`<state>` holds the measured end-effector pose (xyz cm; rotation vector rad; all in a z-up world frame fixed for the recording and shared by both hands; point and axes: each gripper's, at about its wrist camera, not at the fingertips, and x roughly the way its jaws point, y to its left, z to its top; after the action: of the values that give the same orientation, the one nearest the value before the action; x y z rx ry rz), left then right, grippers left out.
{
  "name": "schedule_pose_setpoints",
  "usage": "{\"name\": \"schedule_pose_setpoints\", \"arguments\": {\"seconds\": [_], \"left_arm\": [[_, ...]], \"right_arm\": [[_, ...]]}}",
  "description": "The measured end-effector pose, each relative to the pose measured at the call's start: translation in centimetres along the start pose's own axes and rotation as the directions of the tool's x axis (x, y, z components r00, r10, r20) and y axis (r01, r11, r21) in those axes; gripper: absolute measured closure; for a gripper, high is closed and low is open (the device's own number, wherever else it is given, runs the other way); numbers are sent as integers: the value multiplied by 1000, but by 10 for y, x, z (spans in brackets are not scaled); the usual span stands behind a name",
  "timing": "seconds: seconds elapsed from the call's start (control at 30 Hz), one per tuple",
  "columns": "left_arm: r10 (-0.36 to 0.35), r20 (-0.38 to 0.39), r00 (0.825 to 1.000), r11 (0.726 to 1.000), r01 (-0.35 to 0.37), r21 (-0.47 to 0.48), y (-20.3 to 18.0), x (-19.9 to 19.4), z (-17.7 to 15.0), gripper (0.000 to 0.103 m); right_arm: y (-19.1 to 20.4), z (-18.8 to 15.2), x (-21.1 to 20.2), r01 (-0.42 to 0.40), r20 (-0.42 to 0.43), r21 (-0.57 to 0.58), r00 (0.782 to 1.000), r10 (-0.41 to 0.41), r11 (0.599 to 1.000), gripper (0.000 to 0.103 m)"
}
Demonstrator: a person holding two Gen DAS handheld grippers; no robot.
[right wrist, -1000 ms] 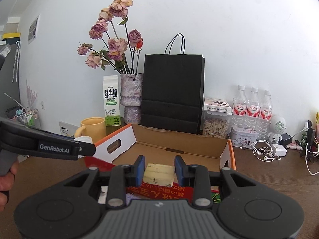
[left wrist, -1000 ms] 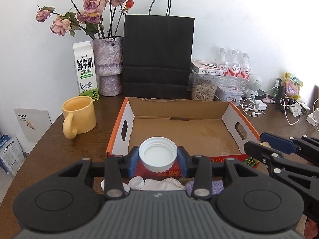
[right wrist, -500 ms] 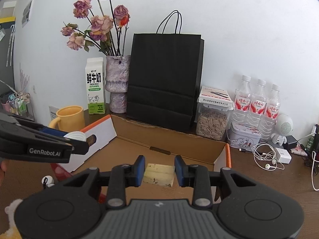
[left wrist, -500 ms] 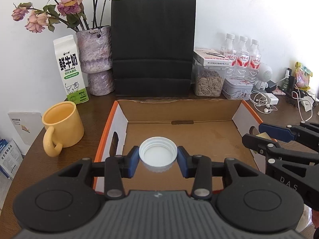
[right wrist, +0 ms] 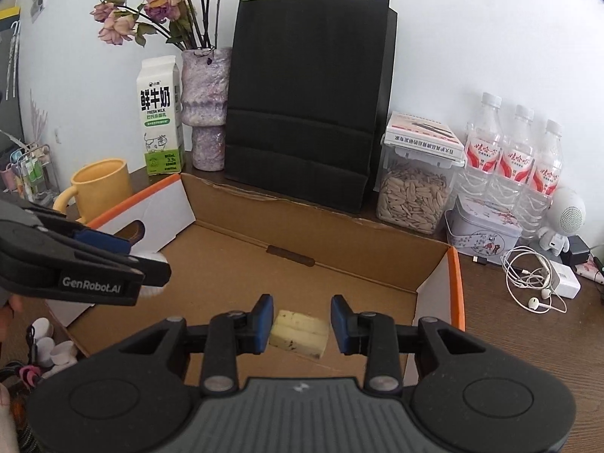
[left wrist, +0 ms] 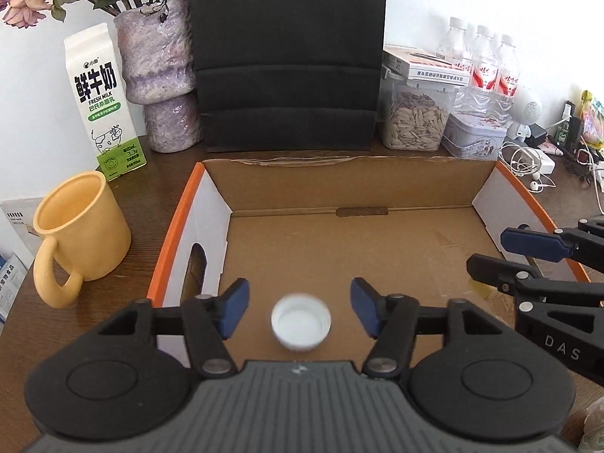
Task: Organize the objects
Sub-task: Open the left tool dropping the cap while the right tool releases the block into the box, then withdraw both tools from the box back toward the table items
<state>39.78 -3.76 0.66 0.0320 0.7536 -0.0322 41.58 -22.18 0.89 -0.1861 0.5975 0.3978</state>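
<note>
My left gripper [left wrist: 300, 307] is open over the near left part of the cardboard box [left wrist: 362, 241]. A white bottle cap [left wrist: 301, 321] is between the spread jaws, free of both pads and slightly blurred, below them inside the box. My right gripper [right wrist: 301, 322] is open over the box's near right part [right wrist: 377, 275]. A pale yellow block [right wrist: 299, 334] with dark specks lies tilted between its jaws; gaps show at both pads. The left gripper shows at the left of the right wrist view [right wrist: 147, 264], the right gripper at the right of the left wrist view [left wrist: 487, 253].
A yellow mug [left wrist: 81, 238] stands left of the box. A milk carton [left wrist: 102, 102], purple vase [left wrist: 162, 75], black paper bag [left wrist: 288, 53], seed jar [left wrist: 417, 120], tin [left wrist: 473, 136] and water bottles [left wrist: 483, 68] line the back. Earphones [right wrist: 528, 283] lie at right. Small caps [right wrist: 53, 347] lie left.
Both grippers moved forward over the box and opened. The white cap dropped out of the left jaws; the yellow block is loose between the right jaws.
</note>
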Motion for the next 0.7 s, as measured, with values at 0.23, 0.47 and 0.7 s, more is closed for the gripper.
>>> {"name": "schedule_pose_setpoints", "arguments": {"seconds": [0.23, 0.47, 0.7], "left_arm": [[46, 30, 998, 999, -46, -7, 2, -7, 1, 0], [58, 57, 997, 998, -58, -12, 2, -30, 0, 0], [73, 97, 993, 997, -73, -8, 1, -71, -8, 0]], "right_arm": [[-4, 0, -2, 15, 8, 18, 1000, -16, 1000, 9], [-2, 1, -24, 27, 39, 24, 999, -28, 999, 6], [5, 1, -62, 37, 87, 34, 995, -40, 999, 4]]}}
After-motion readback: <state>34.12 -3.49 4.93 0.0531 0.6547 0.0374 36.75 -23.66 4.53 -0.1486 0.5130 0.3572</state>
